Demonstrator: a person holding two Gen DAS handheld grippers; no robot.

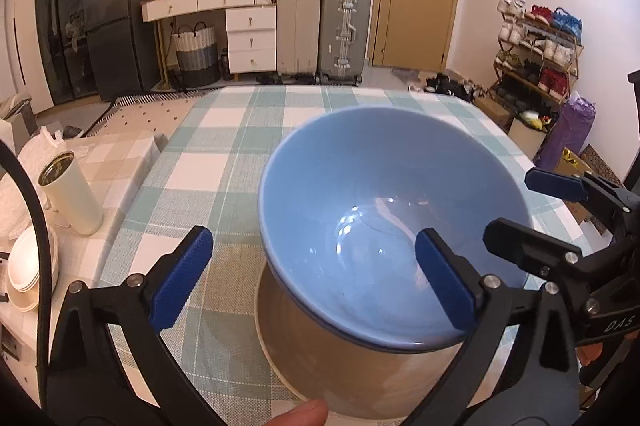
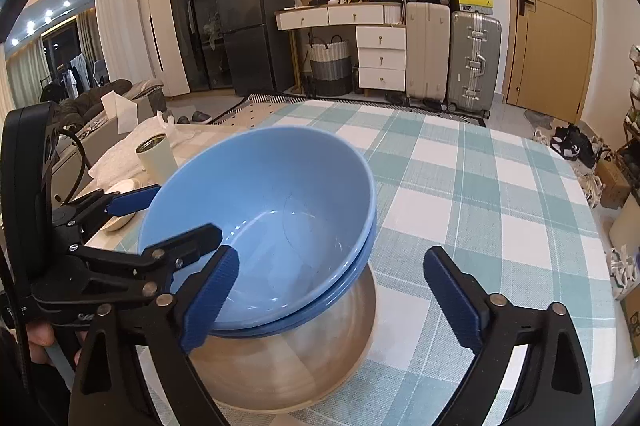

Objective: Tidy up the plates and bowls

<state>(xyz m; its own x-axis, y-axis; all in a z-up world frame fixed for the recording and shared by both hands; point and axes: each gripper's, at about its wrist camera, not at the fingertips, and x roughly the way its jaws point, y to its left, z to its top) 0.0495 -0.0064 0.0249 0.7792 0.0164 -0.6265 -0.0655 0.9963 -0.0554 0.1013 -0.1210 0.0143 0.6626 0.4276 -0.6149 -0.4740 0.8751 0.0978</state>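
Bowls stacked: blue bowl (image 1: 384,210) sits tilted in a second blue one, both nested in the beige bowl (image 2: 288,358) on the checked tablecloth (image 2: 480,186).
Left gripper (image 1: 316,278) and right gripper (image 2: 332,294) both gape wide, gripping nothing, each with one finger over the rim; stacking step looks finished; next, probably, the white plates (image 1: 28,266) at the left edge; readable writing: "DAS" on a gripper body.

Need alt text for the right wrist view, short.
Blue bowls, two nested, sit tilted in a beige bowl on a green-checked tablecloth. The open right gripper has one finger over their rim; the open left gripper reaches in from the left.
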